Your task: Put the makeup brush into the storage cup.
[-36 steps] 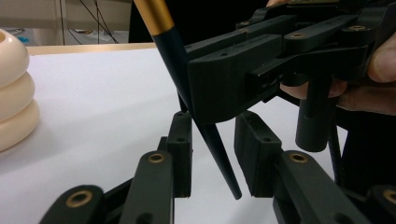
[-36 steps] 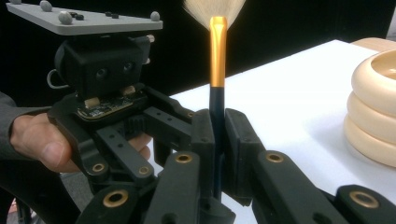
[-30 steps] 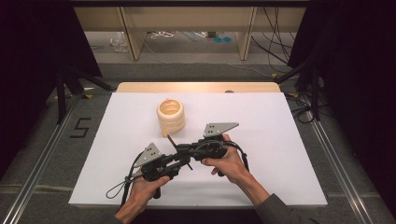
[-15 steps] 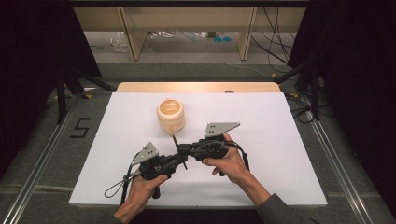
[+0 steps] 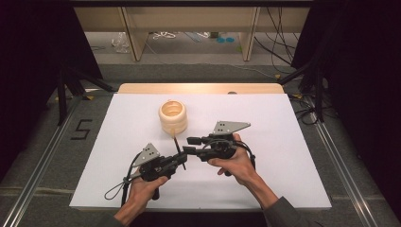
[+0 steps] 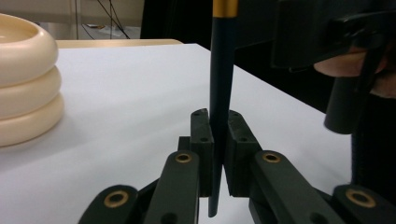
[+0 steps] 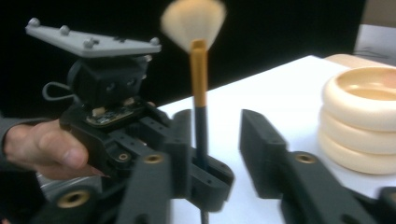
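A makeup brush point(image 7: 200, 93) with a dark handle, gold ferrule and cream bristles stands upright. My left gripper point(image 6: 219, 135) is shut on the brush handle point(image 6: 220, 84) low down. My right gripper point(image 7: 217, 126) is open. Its jaws have just been opening, and the handle stands between them close to the left one, with a wide gap to the other. In the high view the two grippers meet at the brush point(image 5: 178, 150) near the table's front middle, left gripper point(image 5: 182, 160) below, right gripper point(image 5: 188, 145) above.
A cream holder of three stacked rings point(image 5: 173, 116) stands just behind the grippers on the white table sheet point(image 5: 283, 156). A wooden table edge point(image 5: 198, 88) runs along the back. Dark stands and cables lie on the floor at both sides.
The right gripper's jaws have spread apart and come off the brush handle. The left gripper stays clamped on it. Both hands have hardly moved.
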Available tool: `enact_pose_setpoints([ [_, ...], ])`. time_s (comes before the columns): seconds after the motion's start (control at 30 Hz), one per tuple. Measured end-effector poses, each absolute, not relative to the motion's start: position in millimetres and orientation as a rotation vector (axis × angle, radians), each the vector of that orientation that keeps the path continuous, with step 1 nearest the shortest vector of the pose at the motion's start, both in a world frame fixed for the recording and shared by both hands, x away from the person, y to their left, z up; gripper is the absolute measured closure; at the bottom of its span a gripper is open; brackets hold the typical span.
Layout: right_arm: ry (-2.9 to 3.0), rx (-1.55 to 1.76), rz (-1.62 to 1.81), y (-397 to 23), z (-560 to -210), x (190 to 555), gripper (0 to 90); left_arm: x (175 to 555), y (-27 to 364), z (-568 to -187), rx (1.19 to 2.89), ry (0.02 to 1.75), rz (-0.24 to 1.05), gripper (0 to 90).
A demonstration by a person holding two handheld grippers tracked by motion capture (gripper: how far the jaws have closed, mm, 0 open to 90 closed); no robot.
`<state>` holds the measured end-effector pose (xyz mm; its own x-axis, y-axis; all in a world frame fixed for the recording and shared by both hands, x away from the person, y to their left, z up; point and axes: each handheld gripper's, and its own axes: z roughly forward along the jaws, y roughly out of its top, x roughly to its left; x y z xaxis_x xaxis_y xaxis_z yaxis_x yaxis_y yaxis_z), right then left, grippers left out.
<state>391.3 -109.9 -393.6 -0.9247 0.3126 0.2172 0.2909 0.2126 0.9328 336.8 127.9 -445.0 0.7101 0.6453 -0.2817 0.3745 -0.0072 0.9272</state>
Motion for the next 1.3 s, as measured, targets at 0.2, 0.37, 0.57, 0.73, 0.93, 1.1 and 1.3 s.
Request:
enact_pose_setpoints([
  [0.2,2.389,0.680,1.758,-117.7,-392.3,388.9,43.8,340.2,133.0,-443.8,1.623,0.863,0.306,83.6],
  [0.37,2.377,0.697,1.677,-125.1,-394.9,387.8,39.2,343.3,136.1,-443.9,1.623,0.871,0.329,83.5],
  [0.57,2.329,0.736,1.572,-142.5,-401.2,388.0,34.2,345.4,137.0,-443.9,1.646,0.876,0.351,83.5],
  [0.73,2.311,0.769,1.516,-157.1,-405.5,385.5,31.3,348.3,139.9,-442.2,1.648,0.893,0.361,83.5],
  [0.93,2.295,0.816,1.490,-173.3,-412.1,381.8,28.7,350.8,142.5,-440.8,1.648,0.913,0.365,83.5],
  [1.1,2.282,0.854,1.471,-184.2,-418.4,378.5,26.1,353.0,143.6,-439.6,1.661,0.910,0.379,83.5],
  [1.3,2.260,0.882,1.459,-192.7,-422.2,374.2,25.1,355.4,145.7,-439.3,1.658,0.923,0.384,83.5],
])
